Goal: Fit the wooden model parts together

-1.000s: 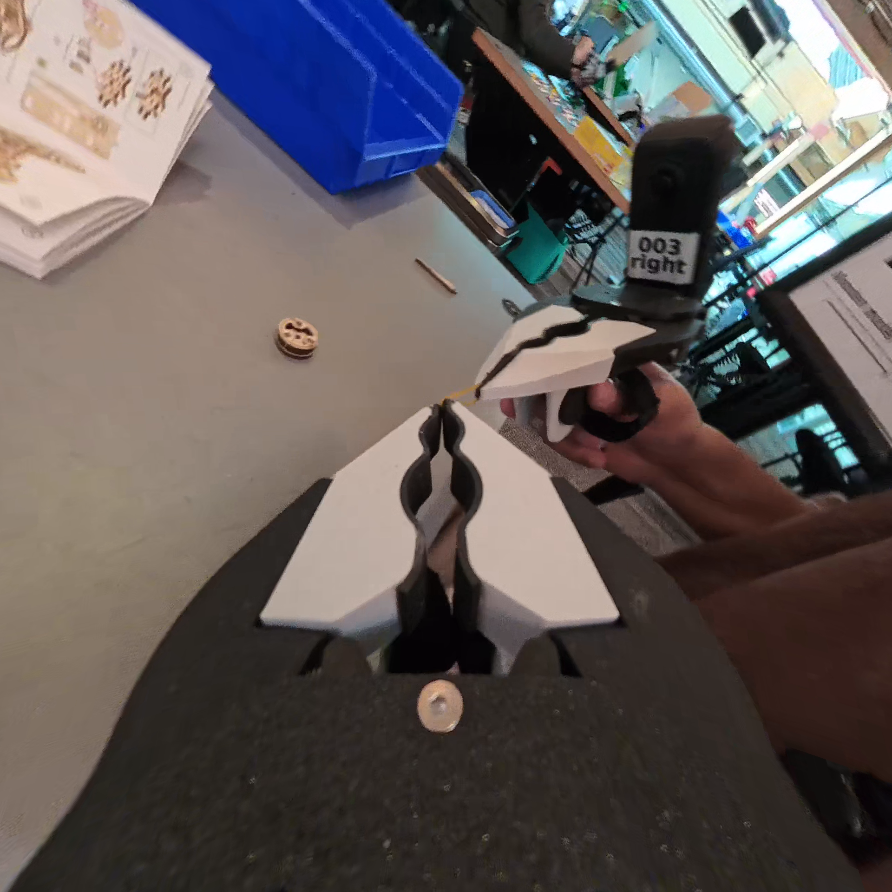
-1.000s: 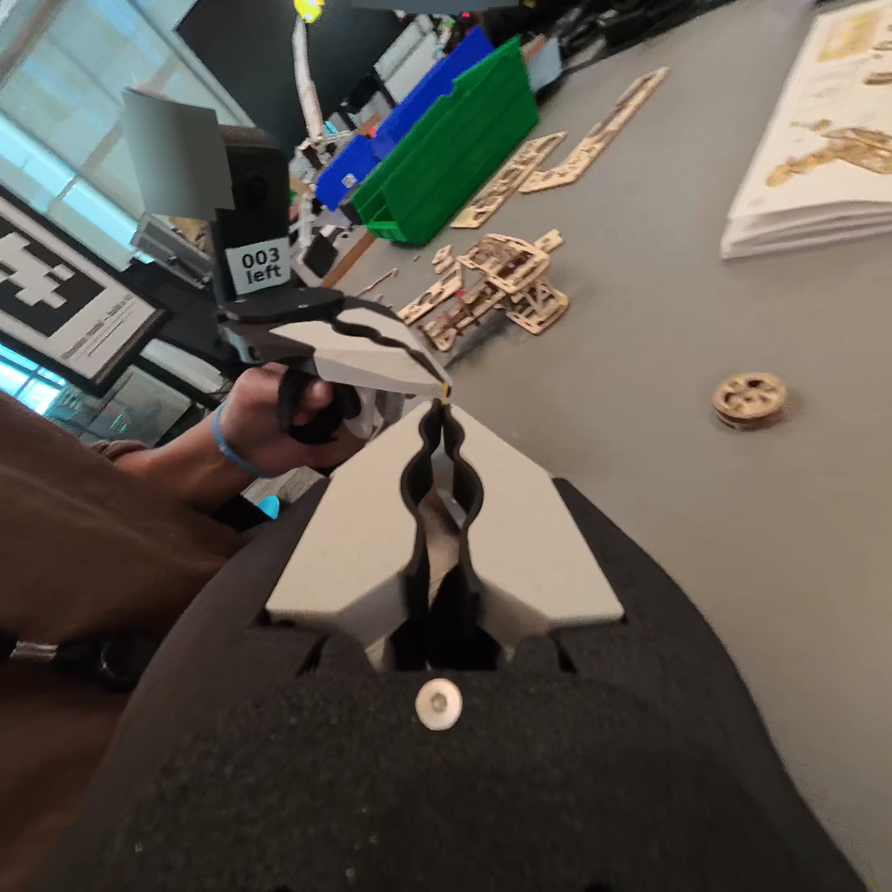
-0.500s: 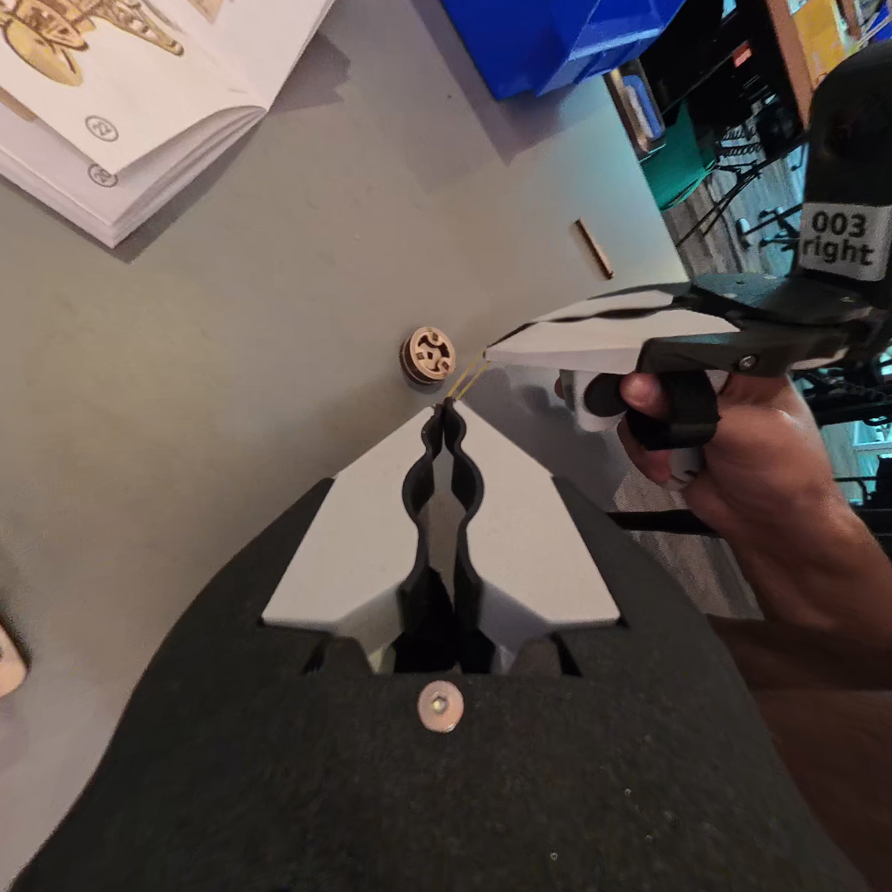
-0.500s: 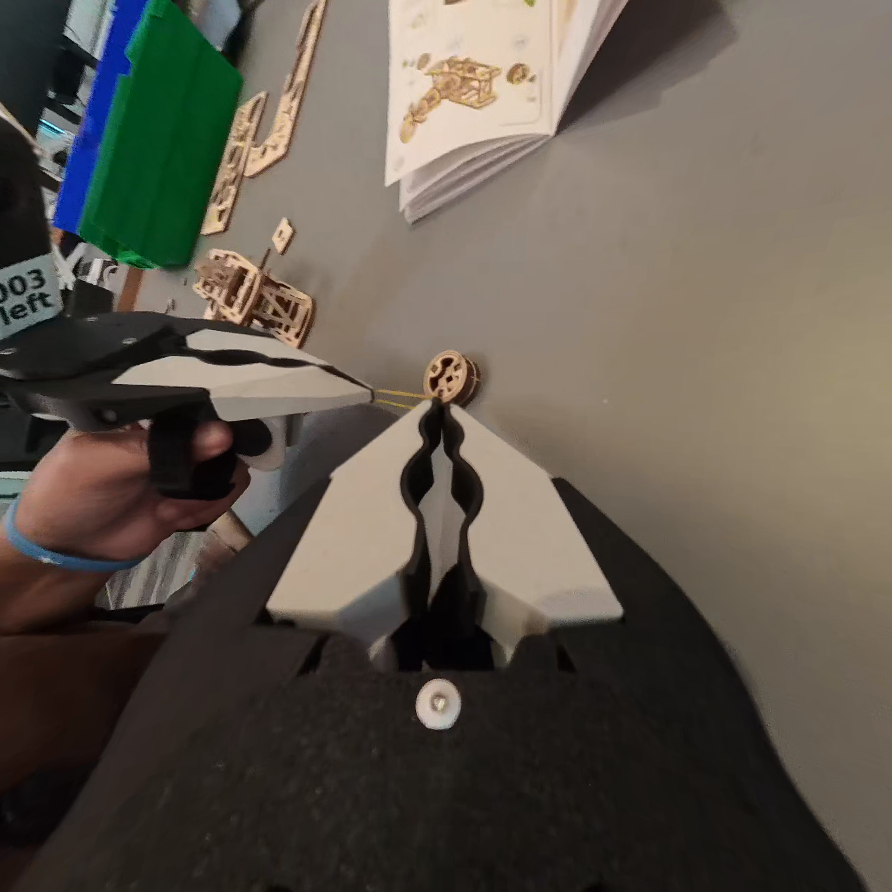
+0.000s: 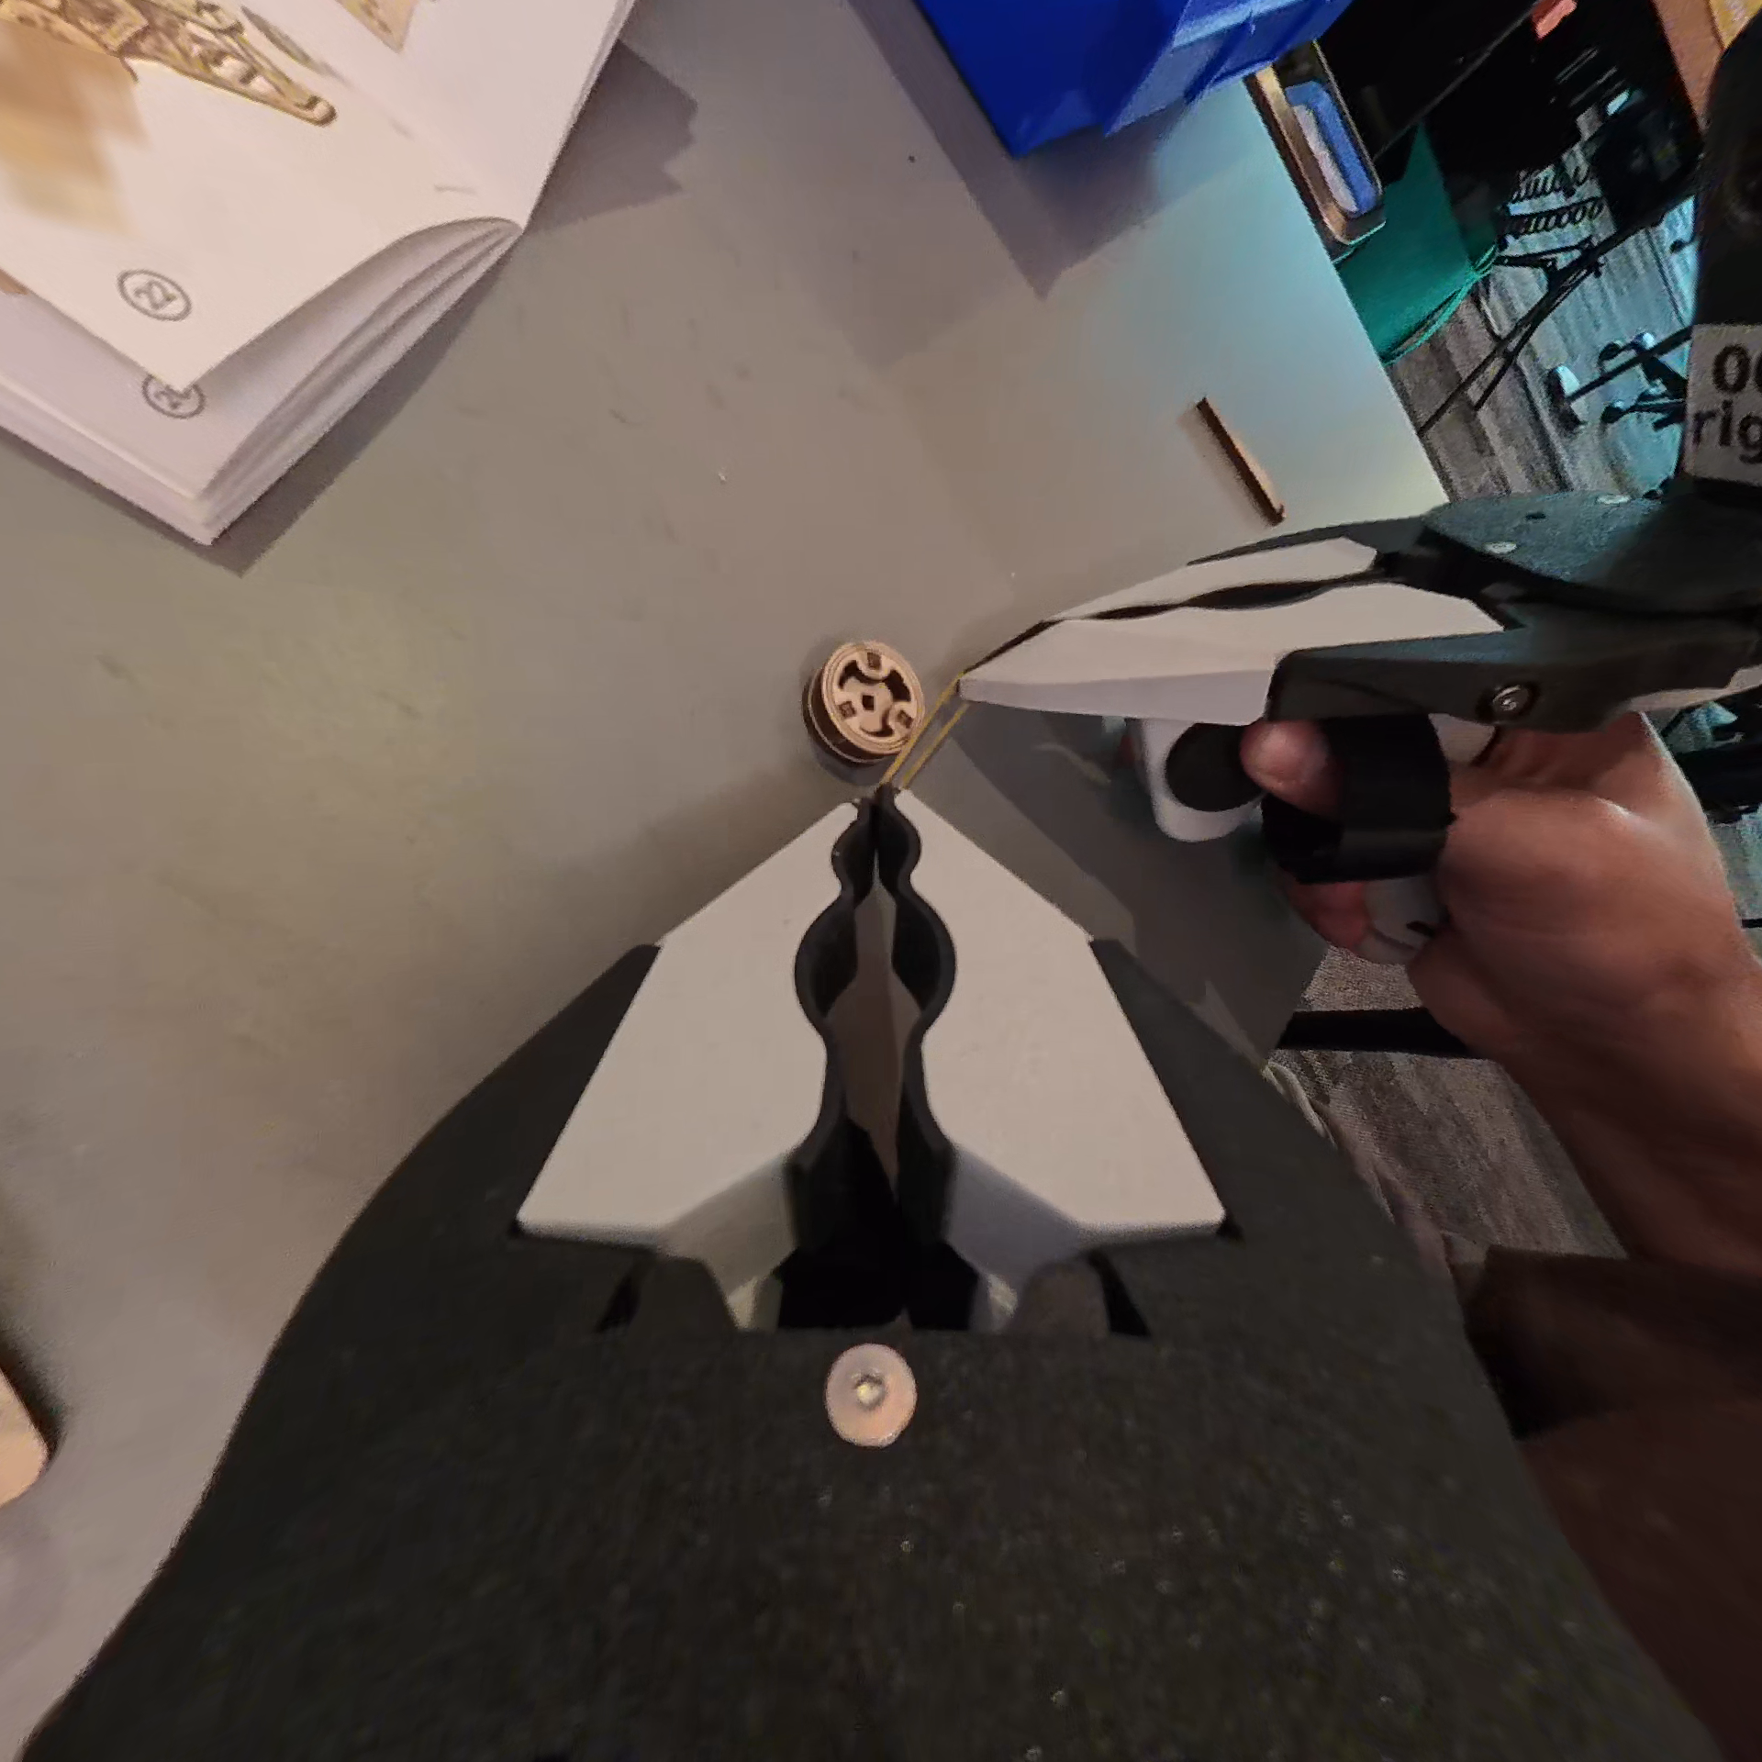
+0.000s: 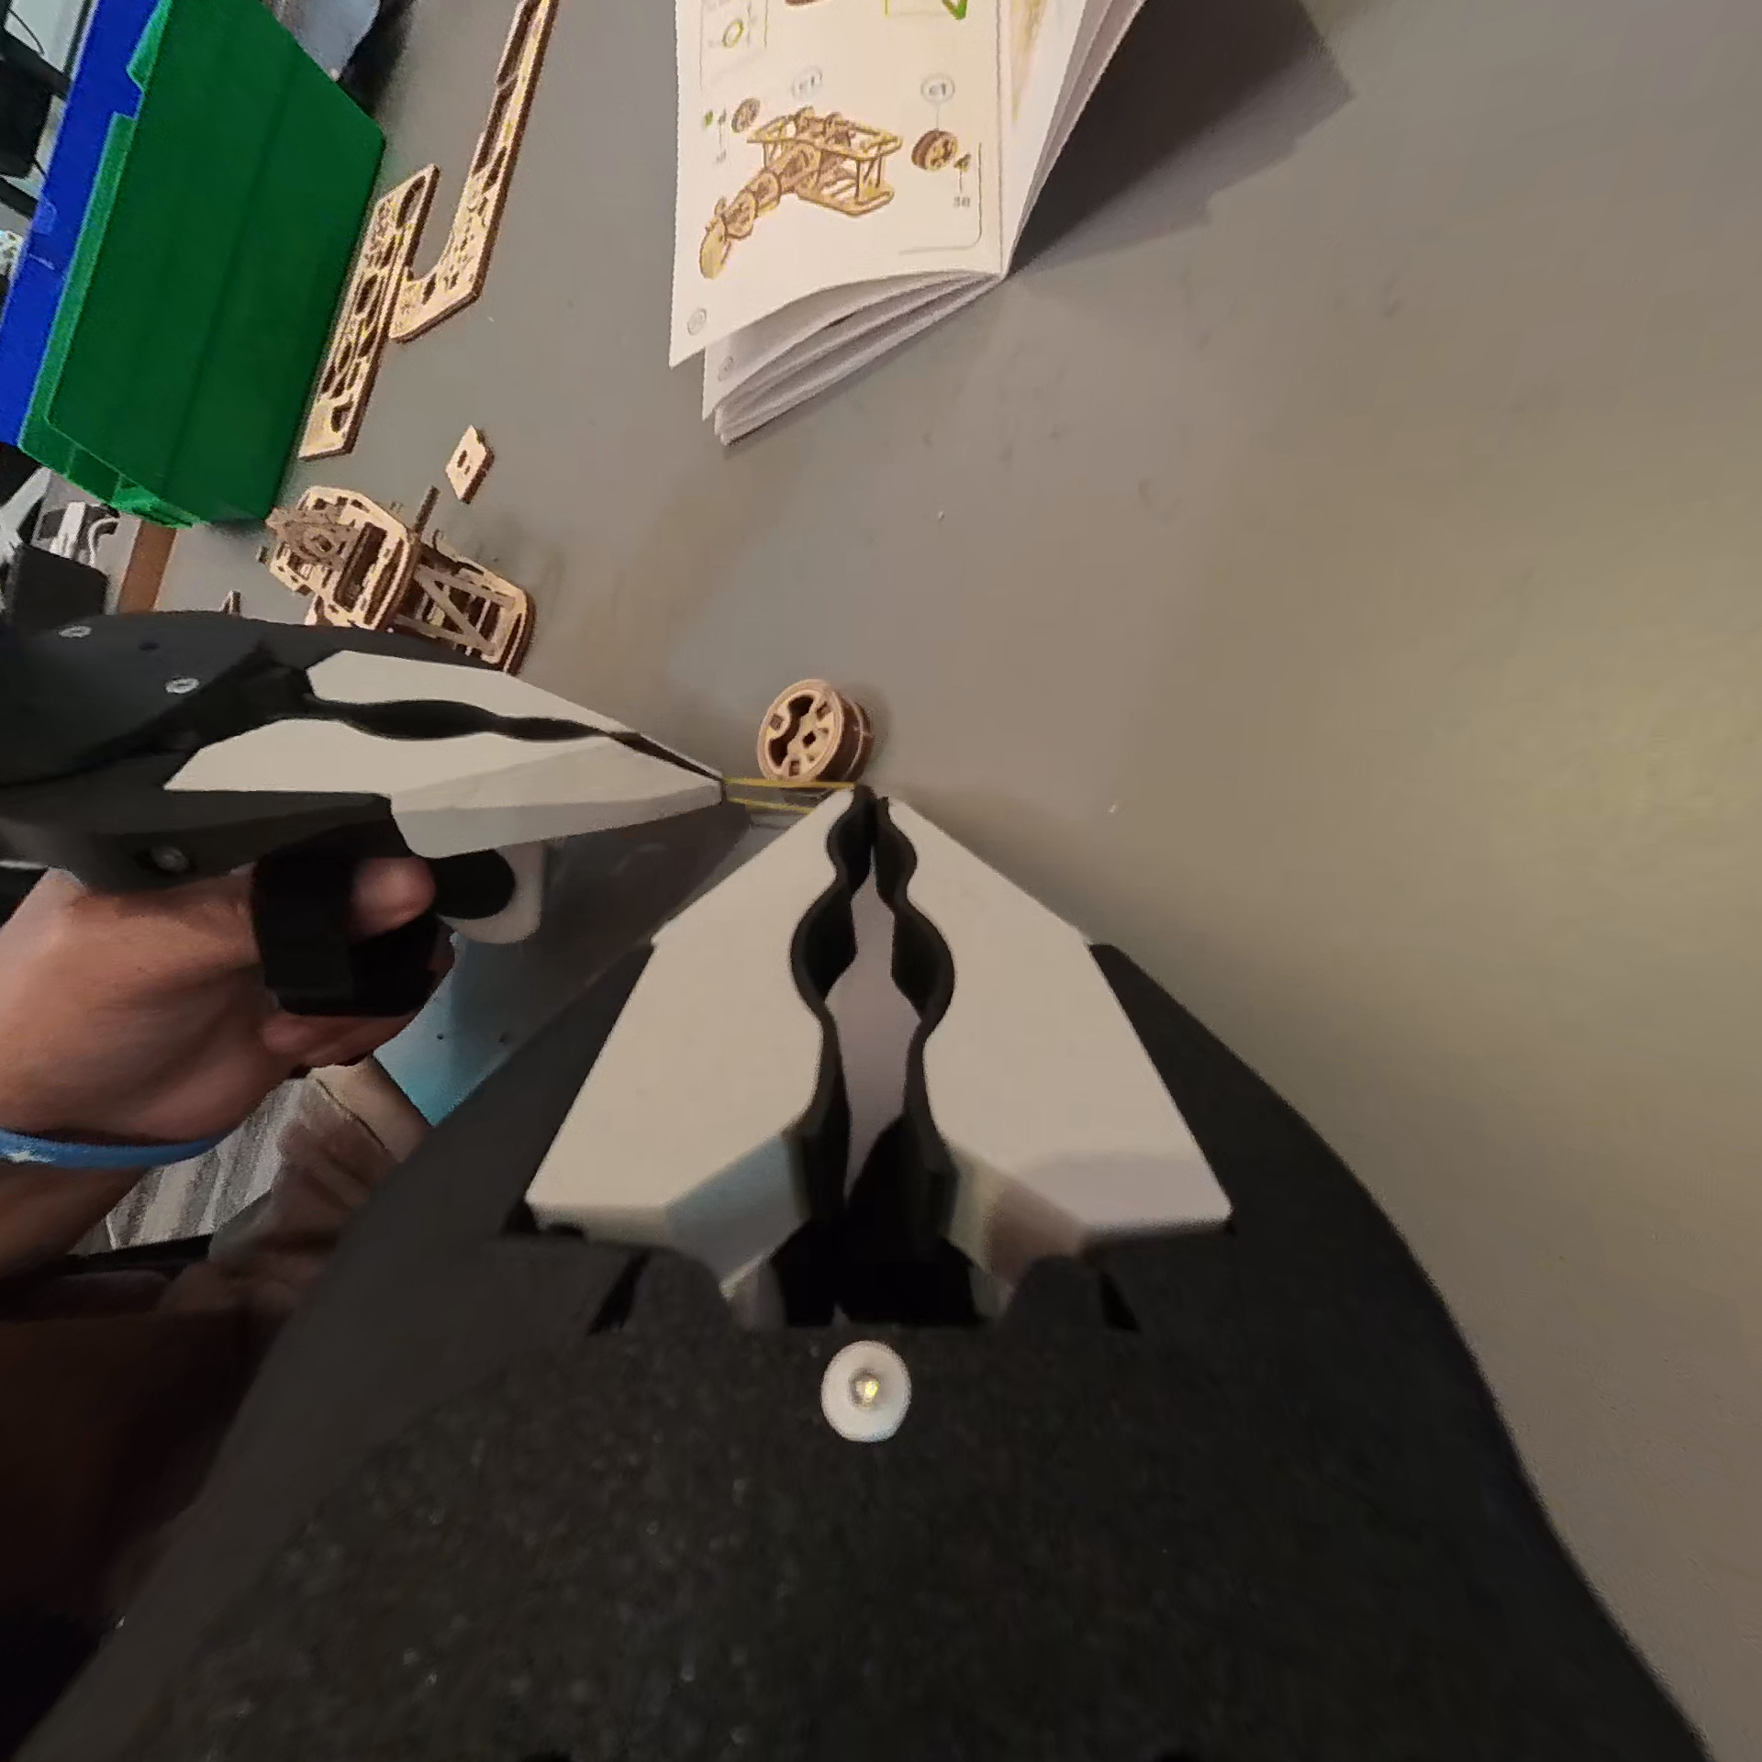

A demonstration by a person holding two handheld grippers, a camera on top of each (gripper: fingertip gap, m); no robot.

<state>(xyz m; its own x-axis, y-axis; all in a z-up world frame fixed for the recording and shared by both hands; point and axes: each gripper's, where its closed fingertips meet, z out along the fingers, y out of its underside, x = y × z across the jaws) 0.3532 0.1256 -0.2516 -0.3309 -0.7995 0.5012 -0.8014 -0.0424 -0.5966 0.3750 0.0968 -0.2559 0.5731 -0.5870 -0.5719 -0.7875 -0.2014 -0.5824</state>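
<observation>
The tabletop (image 5: 400, 782) I am working over is plain grey and matte. Its far edge lies beyond my right gripper (image 5: 963, 682), and past that edge I see floor, chair bases and dim shelving.

Containers: a blue bin (image 5: 1096, 57) stands ahead and right of my left gripper (image 5: 877, 806); its inside is out of sight. In the right wrist view a green bin (image 6: 200, 276) sits far ahead to the left, with a blue one behind it; I cannot see any contents.

An open instruction booklet (image 6: 858, 191) lies ahead of the right gripper. Flat wooden cut-out sheets (image 6: 420, 257) lie beside the green bin, and a part-built wooden model (image 6: 400, 572) rests just behind the left gripper's tip as seen from the right. A loose wooden strip (image 5: 1238, 460) lies near the tabletop's edge.

The wooden wheel (image 5: 866, 701) stands on the tabletop just ahead of both gripper tips, apart from them.

Both grippers are pressed together at the tips, each pinching one end of a thin yellow rubber band (image 6: 787, 793), which runs taut between them just in front of the wheel. Whether the band touches the wheel I cannot tell. A hand (image 5: 1573, 915) holds the right gripper's trigger; another hand (image 6: 143, 1001) holds the left.
</observation>
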